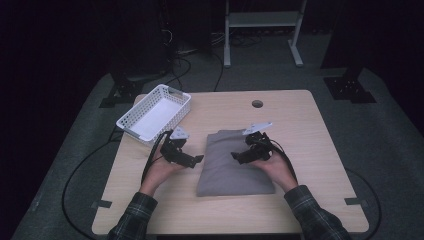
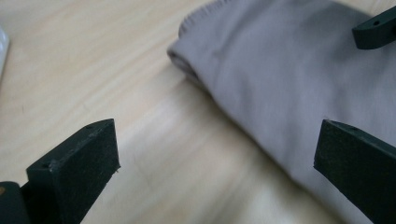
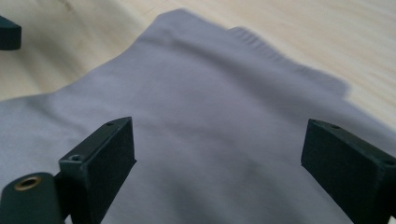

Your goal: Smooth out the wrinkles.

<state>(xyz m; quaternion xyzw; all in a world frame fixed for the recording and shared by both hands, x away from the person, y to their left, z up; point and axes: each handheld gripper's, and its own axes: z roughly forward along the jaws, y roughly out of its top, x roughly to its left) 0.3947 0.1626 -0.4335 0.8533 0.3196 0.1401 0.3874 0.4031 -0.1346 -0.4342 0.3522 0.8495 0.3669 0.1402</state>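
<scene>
Now I held both tools spread, left tool [image 1: 196,160] beside the folded grey garment's [image 1: 232,162] left edge, right tool [image 1: 236,156] over it.

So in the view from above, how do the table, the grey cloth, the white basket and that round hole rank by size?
Largest to smallest, as they look in the high view:
1. table
2. folded grey cloth
3. white basket, clearly smaller than the cloth, though it sits farther from the camera
4. round hole
</scene>
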